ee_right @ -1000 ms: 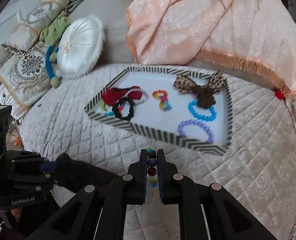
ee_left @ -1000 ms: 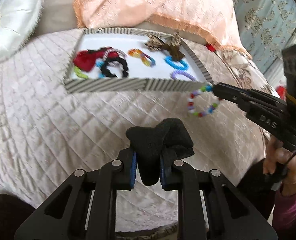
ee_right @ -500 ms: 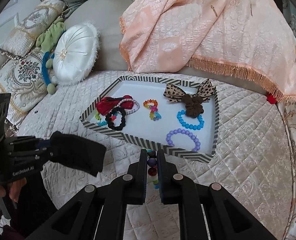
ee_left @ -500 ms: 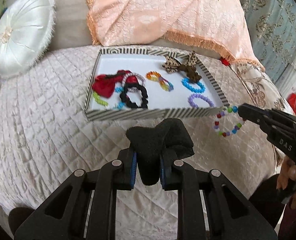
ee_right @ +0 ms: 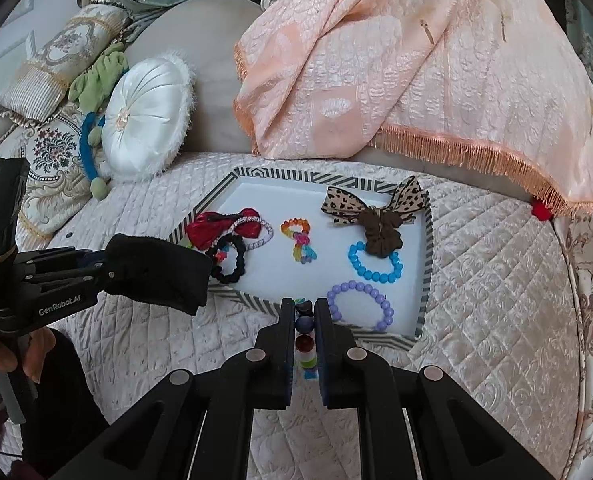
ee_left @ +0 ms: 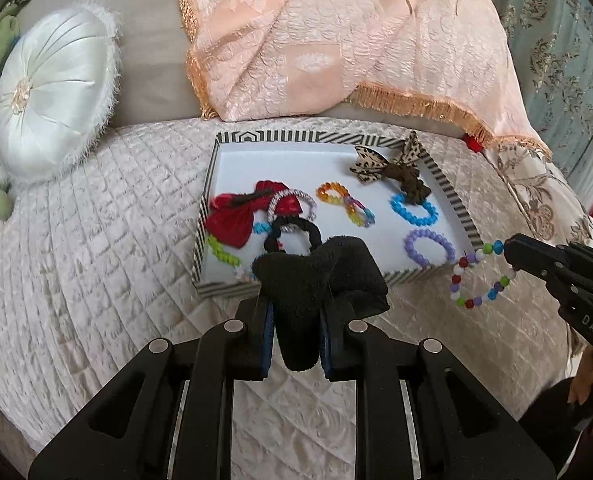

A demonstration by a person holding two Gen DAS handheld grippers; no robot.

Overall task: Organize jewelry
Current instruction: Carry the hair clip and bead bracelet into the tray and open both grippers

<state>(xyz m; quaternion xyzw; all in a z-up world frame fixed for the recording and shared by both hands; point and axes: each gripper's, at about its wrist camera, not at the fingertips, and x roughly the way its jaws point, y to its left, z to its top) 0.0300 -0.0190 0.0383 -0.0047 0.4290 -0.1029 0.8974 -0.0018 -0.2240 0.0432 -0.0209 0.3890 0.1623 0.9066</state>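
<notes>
A white tray with a striped rim point(ee_left: 328, 135) point(ee_right: 427, 240) lies on the quilted bed and holds several bracelets, scrunchies and a leopard bow point(ee_right: 344, 202). My left gripper point(ee_left: 296, 300) is shut on a black fabric bow point(ee_left: 320, 276) and holds it above the tray's near left corner; it also shows in the right wrist view point(ee_right: 156, 272). My right gripper point(ee_right: 305, 308) is shut on a multicoloured bead bracelet point(ee_left: 481, 276) point(ee_right: 304, 322), which hangs just outside the tray's near right corner.
A white round cushion point(ee_left: 52, 96) lies at the back left. A peach fringed throw point(ee_left: 336, 40) is draped behind the tray. Patterned pillows point(ee_right: 44, 152) sit at the far left. The quilted cover point(ee_left: 96, 240) surrounds the tray.
Both grippers have pulled back and risen with their loads still held. The tray now sits farther away and more centred in both views.
</notes>
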